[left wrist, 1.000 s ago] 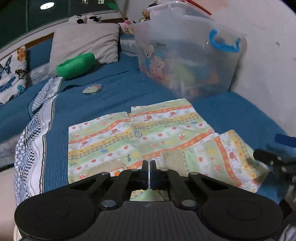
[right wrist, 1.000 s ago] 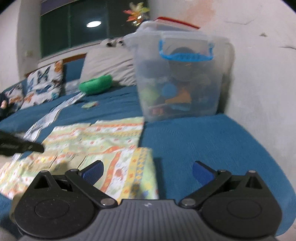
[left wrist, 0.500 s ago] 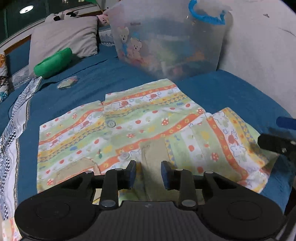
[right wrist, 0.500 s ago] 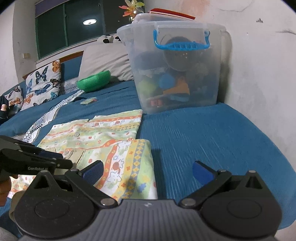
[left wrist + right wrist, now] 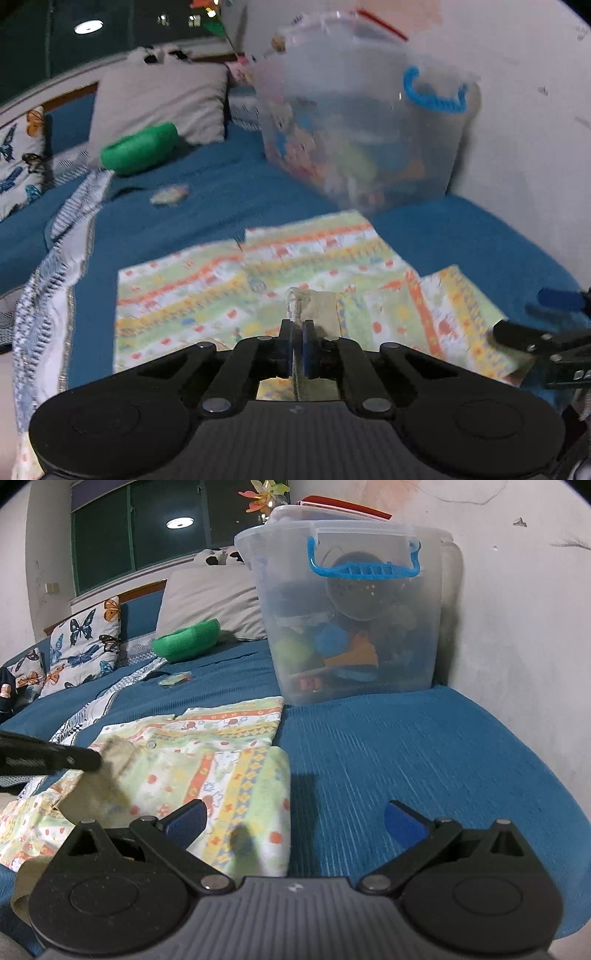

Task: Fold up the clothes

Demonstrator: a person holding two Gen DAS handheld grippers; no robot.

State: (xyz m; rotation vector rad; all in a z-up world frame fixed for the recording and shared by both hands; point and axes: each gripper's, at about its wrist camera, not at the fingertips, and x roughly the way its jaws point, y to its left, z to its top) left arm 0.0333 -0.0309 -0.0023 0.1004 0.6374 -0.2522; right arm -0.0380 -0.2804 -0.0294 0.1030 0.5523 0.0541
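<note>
A clear plastic storage bin (image 5: 354,613) with a blue handle (image 5: 364,568) stands on the blue bedspread (image 5: 406,760) against the wall, packed with colourful toys. In front of it lies the patterned children's shirt (image 5: 236,291). The left gripper (image 5: 294,345) is clamped on a raised fold of the shirt's near edge. The right gripper (image 5: 293,818) has its 2 fingers spread wide, its left fingertip over the shirt's folded sleeve (image 5: 243,786).

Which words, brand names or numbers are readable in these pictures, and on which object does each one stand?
None can be read with certainty.
Left gripper: pale lettering on its black arm, too blurred to read.
Storage box: bear pictures on its side, any print too blurred.
Right gripper: small logo mark only, no words.
</note>
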